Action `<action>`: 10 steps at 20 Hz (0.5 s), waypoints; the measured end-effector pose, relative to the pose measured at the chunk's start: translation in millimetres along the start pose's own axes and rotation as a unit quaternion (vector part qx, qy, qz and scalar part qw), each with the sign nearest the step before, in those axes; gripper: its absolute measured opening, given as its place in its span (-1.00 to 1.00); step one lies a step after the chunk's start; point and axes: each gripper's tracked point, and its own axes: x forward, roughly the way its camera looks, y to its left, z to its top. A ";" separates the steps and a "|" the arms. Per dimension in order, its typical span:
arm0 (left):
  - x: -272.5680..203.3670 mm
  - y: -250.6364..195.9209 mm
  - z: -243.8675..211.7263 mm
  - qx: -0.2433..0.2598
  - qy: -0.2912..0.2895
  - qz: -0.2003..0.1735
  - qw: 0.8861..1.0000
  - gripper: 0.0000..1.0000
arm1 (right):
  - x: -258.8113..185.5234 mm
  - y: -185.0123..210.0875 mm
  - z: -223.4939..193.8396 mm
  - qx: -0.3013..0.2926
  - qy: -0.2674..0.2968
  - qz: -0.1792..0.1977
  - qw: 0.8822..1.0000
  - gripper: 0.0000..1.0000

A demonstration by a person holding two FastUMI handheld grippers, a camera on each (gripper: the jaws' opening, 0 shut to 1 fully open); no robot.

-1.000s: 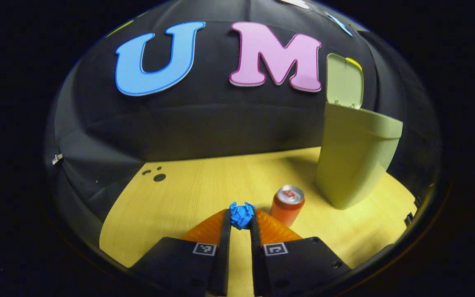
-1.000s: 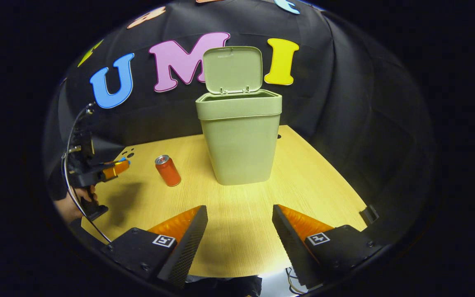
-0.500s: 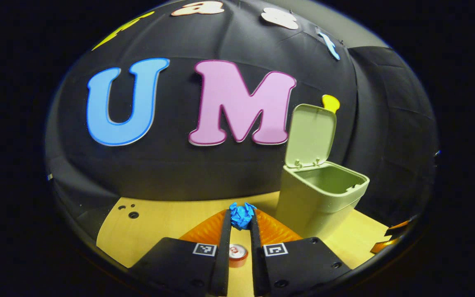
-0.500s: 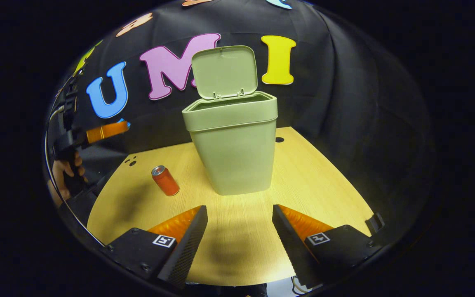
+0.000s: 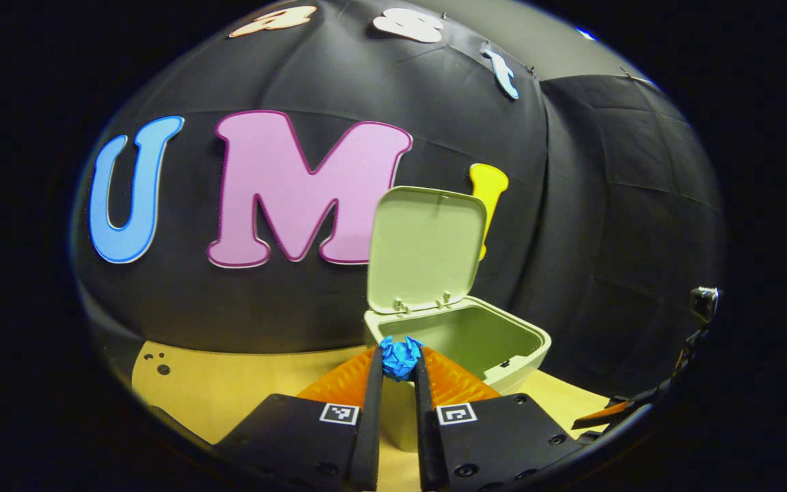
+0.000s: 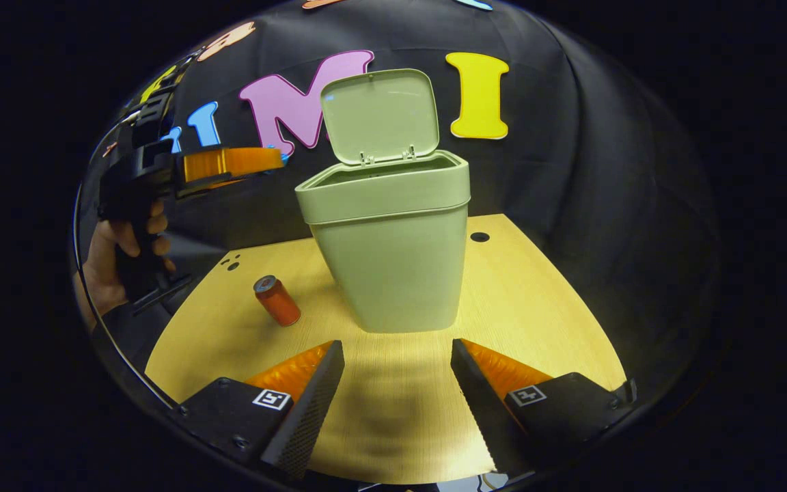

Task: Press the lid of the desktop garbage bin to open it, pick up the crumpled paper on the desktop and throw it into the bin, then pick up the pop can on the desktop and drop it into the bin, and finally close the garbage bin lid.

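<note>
A: Above the bin's (image 5: 458,342) open mouth, just short of its near rim: that's where your left gripper (image 5: 399,361) hangs, closed tight on the blue crumpled paper (image 5: 400,355). From the right gripper view you can see it beside the upper left of the bin (image 6: 390,253), held in a hand (image 6: 117,256).

B: So how far along am I?

A: By my reading, the lid (image 6: 380,113) is up, so step one is done. The paper is lifted but not dropped. Left: release it, bin the can, shut the lid.

B: And my other gripper?

A: Your right gripper (image 6: 397,372) is spread wide and holds nothing, low over the surface (image 6: 537,307) in front of the bin.

B: The count?

A: One surface, one bin with one lid, two grippers, one pop can (image 6: 276,301) lying tilted on the surface to the bin's left, one paper ball.
</note>
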 end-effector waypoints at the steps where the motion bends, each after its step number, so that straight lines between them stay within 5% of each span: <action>1: 5.3 -5.1 0.3 0.003 0.001 0.001 1.000 -0.46 | 2.8 -2.2 -1.7 0.001 0.004 0.006 1.000 0.99; 10: 38.8 -36.0 -9.6 -0.024 0.019 -0.021 0.999 -0.41 | 22.4 -12.9 -22.7 -0.005 0.047 0.052 0.998 0.99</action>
